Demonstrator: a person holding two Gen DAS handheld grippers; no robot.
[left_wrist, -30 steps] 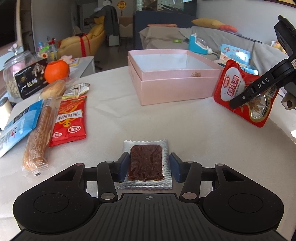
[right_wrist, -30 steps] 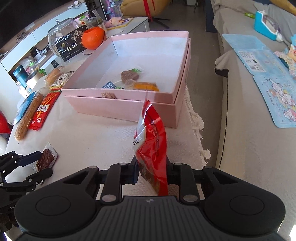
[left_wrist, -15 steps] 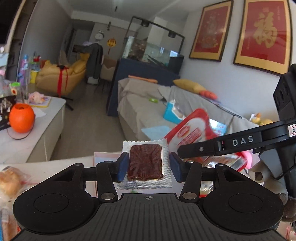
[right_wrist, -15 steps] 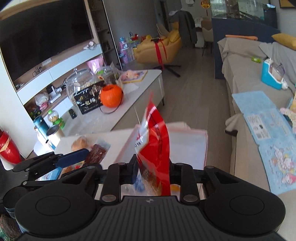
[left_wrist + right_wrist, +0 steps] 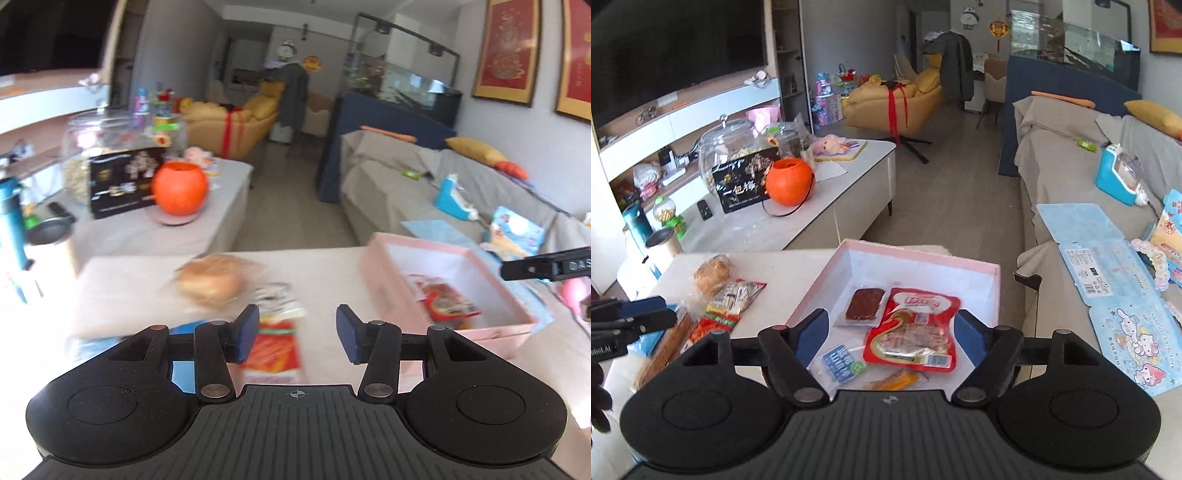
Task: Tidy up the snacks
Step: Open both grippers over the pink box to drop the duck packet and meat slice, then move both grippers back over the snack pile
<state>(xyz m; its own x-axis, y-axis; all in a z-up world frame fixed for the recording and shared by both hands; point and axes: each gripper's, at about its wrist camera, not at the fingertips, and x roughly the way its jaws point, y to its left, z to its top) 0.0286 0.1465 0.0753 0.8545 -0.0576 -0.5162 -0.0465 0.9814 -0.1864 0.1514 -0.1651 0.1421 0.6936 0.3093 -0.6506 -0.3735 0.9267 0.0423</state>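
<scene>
The pink box holds a red pouch, a brown bar in a silver wrapper, a small blue packet and an orange stick. My right gripper hangs above the box, its jaws opening, nothing between the pads. My left gripper hovers over a red snack packet on the table, left of the pink box; its jaws are closing a little with nothing in them. In the right wrist view the left gripper shows at the left edge.
Loose snacks lie on the white table left of the box: a wrapped bun, a white and green packet, a long bread stick. A sofa is on the right, a low cabinet with an orange pumpkin pail behind.
The right gripper has let go of the red pouch and the left of the brown bar; both snacks now lie in the box. The left gripper has swung left over the loose snacks.
</scene>
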